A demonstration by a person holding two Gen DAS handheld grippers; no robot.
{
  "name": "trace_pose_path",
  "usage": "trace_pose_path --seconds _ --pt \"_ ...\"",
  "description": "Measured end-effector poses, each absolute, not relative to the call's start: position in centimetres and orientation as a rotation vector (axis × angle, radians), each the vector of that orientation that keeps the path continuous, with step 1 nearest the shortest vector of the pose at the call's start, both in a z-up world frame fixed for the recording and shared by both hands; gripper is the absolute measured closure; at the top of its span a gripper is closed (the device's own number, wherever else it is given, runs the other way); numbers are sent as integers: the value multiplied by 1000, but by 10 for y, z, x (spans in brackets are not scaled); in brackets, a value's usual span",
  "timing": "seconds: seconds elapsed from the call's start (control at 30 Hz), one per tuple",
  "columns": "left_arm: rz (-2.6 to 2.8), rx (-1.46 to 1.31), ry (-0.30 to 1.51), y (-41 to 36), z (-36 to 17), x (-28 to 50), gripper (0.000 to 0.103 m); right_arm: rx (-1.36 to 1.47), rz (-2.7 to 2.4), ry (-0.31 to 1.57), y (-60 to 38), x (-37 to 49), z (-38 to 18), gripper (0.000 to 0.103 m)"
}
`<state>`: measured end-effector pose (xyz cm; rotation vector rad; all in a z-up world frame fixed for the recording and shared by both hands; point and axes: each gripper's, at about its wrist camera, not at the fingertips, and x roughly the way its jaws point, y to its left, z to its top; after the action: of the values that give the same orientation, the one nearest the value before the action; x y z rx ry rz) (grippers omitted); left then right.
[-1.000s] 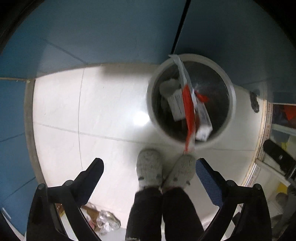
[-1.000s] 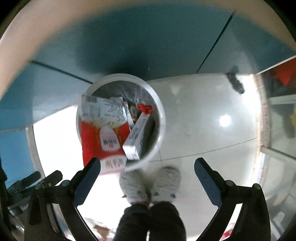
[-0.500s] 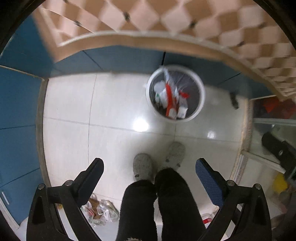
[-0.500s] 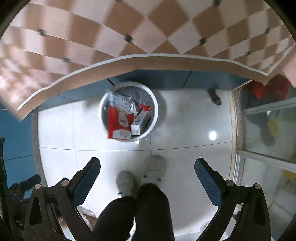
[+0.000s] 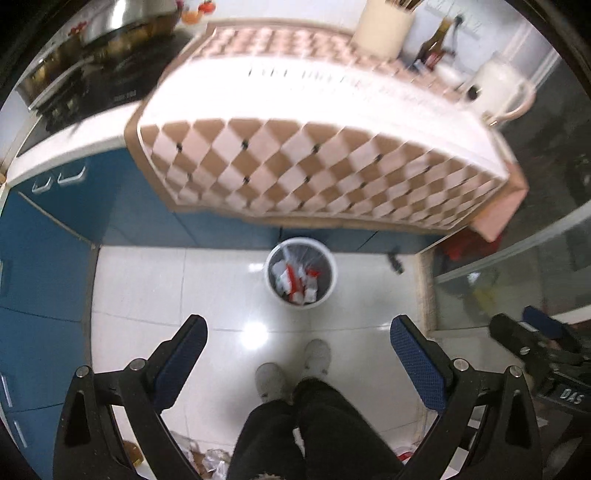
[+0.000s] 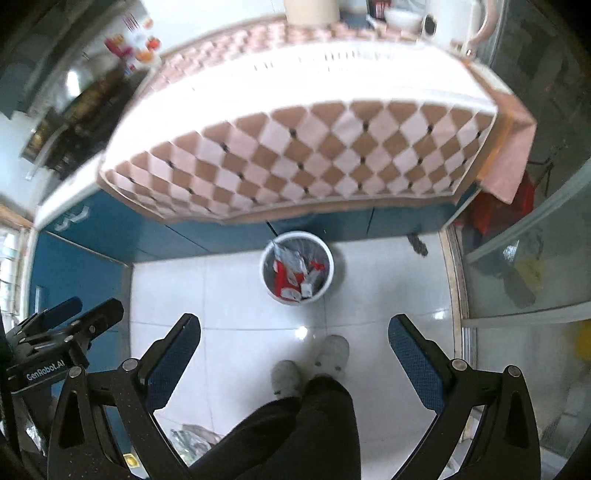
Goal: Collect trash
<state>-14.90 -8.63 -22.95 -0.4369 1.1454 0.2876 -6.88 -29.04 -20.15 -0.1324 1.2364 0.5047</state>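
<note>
A white round trash bin (image 5: 274,291) stands on the white tiled floor against the blue cabinets, far below me. It holds red and white packets and a small carton (image 5: 295,282). It also shows in the right wrist view (image 6: 266,284) with the same trash (image 6: 291,277). My left gripper (image 5: 297,334) is open and empty, high above the floor. My right gripper (image 6: 293,332) is open and empty at about the same height. Each gripper shows at the edge of the other's view.
A counter with a pink and brown checked cloth (image 5: 317,166) overhangs the bin. A stove with pans (image 5: 92,62) is at the left, a white kettle (image 5: 498,92) and utensil holder (image 5: 384,29) at the back. The person's slippers (image 5: 295,365) stand below. Loose wrappers (image 6: 192,443) lie behind the feet.
Both grippers have risen far above the bin, which now looks much smaller. The counter top has come into view. The trash stays in the bin.
</note>
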Motion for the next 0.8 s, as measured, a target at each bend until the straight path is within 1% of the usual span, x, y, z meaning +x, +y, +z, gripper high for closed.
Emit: trace_pose_path --seconds 0.17,0.47,0.63,0.8 --pt "237 -440 1088 -95 -187 -164 2 -87 544 1195 -300 -92 -146 0" --pt "236 -469 1016 -105 -132 -183 1 -42 648 1169 -316 -114 -81 0" --pt "225 -484 1001 -108 -121 -188 1 -48 677 1157 -326 -112 -62 0" --pt "191 -521 981 -109 -121 -190 0 -62 707 1167 -327 -111 -62 0"
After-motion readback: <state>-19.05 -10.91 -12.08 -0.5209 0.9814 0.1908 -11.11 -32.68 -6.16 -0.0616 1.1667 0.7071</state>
